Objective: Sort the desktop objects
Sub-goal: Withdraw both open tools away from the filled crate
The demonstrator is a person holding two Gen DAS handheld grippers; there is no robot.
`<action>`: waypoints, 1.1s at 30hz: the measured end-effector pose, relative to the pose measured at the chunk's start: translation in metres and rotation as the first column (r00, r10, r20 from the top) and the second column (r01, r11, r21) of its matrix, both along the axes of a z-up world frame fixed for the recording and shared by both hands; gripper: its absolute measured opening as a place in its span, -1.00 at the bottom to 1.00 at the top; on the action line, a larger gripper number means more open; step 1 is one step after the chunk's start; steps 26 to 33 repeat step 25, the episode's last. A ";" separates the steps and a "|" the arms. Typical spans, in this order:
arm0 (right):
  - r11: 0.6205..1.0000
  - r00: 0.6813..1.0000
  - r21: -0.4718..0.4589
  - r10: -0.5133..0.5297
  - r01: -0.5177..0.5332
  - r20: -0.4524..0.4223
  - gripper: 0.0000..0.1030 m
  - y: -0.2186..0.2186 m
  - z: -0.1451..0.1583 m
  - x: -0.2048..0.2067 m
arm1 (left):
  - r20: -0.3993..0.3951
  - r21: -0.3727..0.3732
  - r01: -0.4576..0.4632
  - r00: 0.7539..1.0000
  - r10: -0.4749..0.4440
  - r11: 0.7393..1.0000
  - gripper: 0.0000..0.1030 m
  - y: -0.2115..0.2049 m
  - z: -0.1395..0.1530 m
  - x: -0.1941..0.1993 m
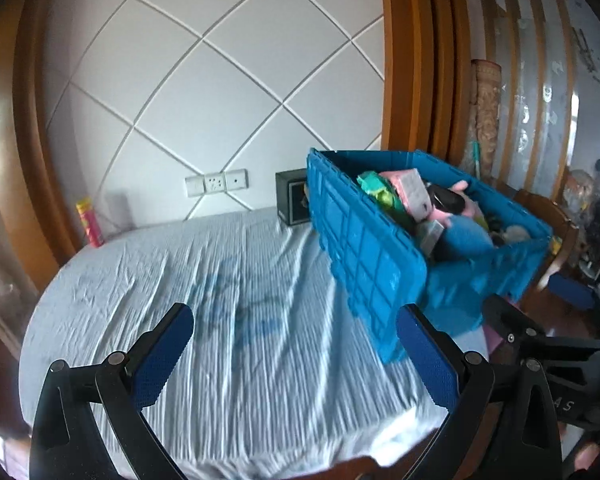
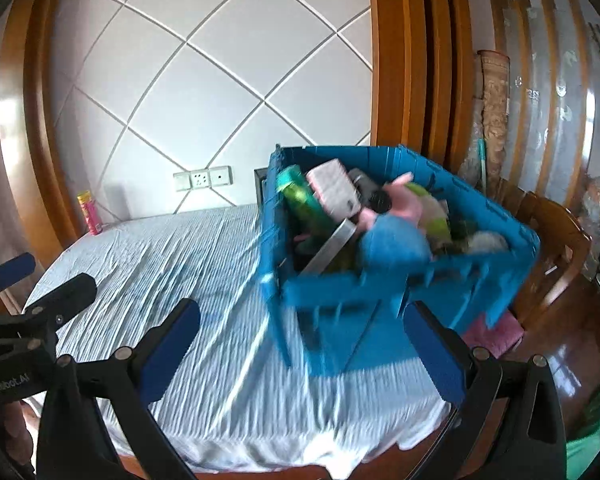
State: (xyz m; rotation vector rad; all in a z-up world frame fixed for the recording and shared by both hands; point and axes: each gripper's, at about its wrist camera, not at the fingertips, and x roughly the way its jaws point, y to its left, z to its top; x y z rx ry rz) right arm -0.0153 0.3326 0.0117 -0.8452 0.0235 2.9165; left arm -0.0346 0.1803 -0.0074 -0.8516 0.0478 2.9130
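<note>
Farthest left, a pink and yellow canister (image 1: 89, 222) stands upright at the back edge of a table covered in a wrinkled pale blue cloth (image 1: 220, 320), against a white wall crossed by diagonal grooves. Moving right along that wall, a strip of 3 white switch and socket plates (image 1: 216, 182) sits just above the table. Low in the left wrist view, the left gripper (image 1: 296, 354) hangs over the bare cloth with its 2 blue-padded fingers spread wide and nothing between them. Further right, a small dark box (image 1: 292, 202) rests at the back of the table, just beside a blue plastic crate (image 1: 364, 256). The crate stands on the right part of the table and is piled with mixed objects, among them a green bottle (image 2: 300, 196), a pink box (image 2: 334, 192) and a pink and blue plush toy (image 2: 392, 232). Near the crate's front wall, the right gripper (image 2: 304, 354) also hangs wide open and holds nothing.
</note>
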 end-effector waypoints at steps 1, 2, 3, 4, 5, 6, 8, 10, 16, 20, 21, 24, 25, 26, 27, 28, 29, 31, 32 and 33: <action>1.000 1.000 0.005 -0.010 0.010 0.002 1.00 -0.005 0.001 0.010 | 0.001 0.004 0.007 1.000 -0.007 1.000 0.99 -0.002 0.001 0.006; 1.000 1.000 0.010 -0.021 0.021 0.003 1.00 -0.010 0.001 0.020 | 0.002 0.007 0.014 1.000 -0.014 1.000 0.99 -0.004 0.003 0.011; 0.999 0.999 0.012 -0.032 0.032 0.004 1.00 -0.012 0.003 0.029 | 0.001 0.011 0.020 1.000 -0.020 1.000 0.99 -0.005 0.004 0.016; 0.999 0.999 0.014 -0.043 0.043 0.004 1.00 -0.014 0.004 0.038 | -0.001 0.015 0.026 1.000 -0.026 1.000 0.99 -0.005 0.006 0.020; 0.998 0.998 0.016 -0.056 0.056 0.003 1.00 -0.016 0.006 0.045 | -0.004 0.017 0.038 0.999 -0.038 0.999 0.99 -0.004 0.008 0.025; 0.997 0.998 0.018 -0.070 0.070 0.001 1.00 -0.017 0.007 0.051 | -0.008 0.019 0.046 0.999 -0.046 0.999 0.99 -0.002 0.009 0.027; 0.996 0.996 0.019 -0.087 0.087 -0.005 1.00 -0.017 0.011 0.061 | -0.017 0.022 0.062 0.998 -0.061 0.998 0.99 0.002 0.012 0.031; 0.994 0.995 0.022 -0.103 0.104 -0.016 1.00 -0.016 0.015 0.069 | -0.021 0.026 0.077 0.997 -0.077 0.997 0.99 0.006 0.015 0.032; 0.990 0.989 0.011 -0.144 0.144 -0.027 1.00 0.002 0.024 0.077 | -0.038 0.031 0.102 0.994 -0.101 0.994 0.99 0.023 0.021 0.023; 0.988 0.988 -0.004 -0.154 0.154 -0.019 1.00 0.018 0.025 0.071 | -0.062 0.036 0.104 0.993 -0.102 0.994 0.99 0.031 0.023 0.017; 0.988 0.988 -0.010 -0.155 0.155 -0.014 1.00 0.023 0.024 0.068 | -0.064 0.035 0.099 0.993 -0.097 0.994 0.99 0.033 0.024 0.015; 0.989 0.989 -0.016 -0.146 0.146 -0.003 1.00 0.028 0.022 0.061 | -0.061 0.035 0.091 0.994 -0.089 0.995 0.99 0.036 0.023 0.010; 0.990 0.990 -0.018 -0.142 0.142 -0.001 1.00 0.030 0.021 0.059 | -0.059 0.033 0.086 0.995 -0.084 0.996 0.99 0.037 0.022 0.010; 0.990 0.990 -0.018 -0.142 0.142 -0.001 1.00 0.030 0.021 0.059 | -0.059 0.033 0.086 0.995 -0.084 0.996 0.99 0.037 0.022 0.010; 0.990 0.990 -0.018 -0.142 0.142 -0.001 1.00 0.030 0.021 0.059 | -0.059 0.033 0.086 0.995 -0.084 0.996 0.99 0.037 0.022 0.010; 0.990 0.990 -0.018 -0.142 0.142 -0.001 1.00 0.030 0.021 0.059 | -0.059 0.033 0.086 0.995 -0.084 0.996 0.99 0.037 0.022 0.010; 0.990 0.990 -0.018 -0.142 0.142 -0.001 1.00 0.030 0.021 0.059 | -0.059 0.033 0.086 0.995 -0.084 0.996 0.99 0.037 0.022 0.010; 0.990 0.990 -0.018 -0.142 0.142 -0.001 1.00 0.030 0.021 0.059 | -0.059 0.033 0.086 0.995 -0.084 0.996 0.99 0.037 0.022 0.010; 0.990 0.990 -0.018 -0.142 0.142 -0.001 1.00 0.030 0.021 0.059 | -0.059 0.033 0.086 0.995 -0.084 0.996 0.99 0.037 0.022 0.010; 0.990 0.990 -0.018 -0.142 0.142 -0.001 1.00 0.030 0.021 0.059 | -0.059 0.033 0.086 0.995 -0.084 0.996 0.99 0.037 0.022 0.010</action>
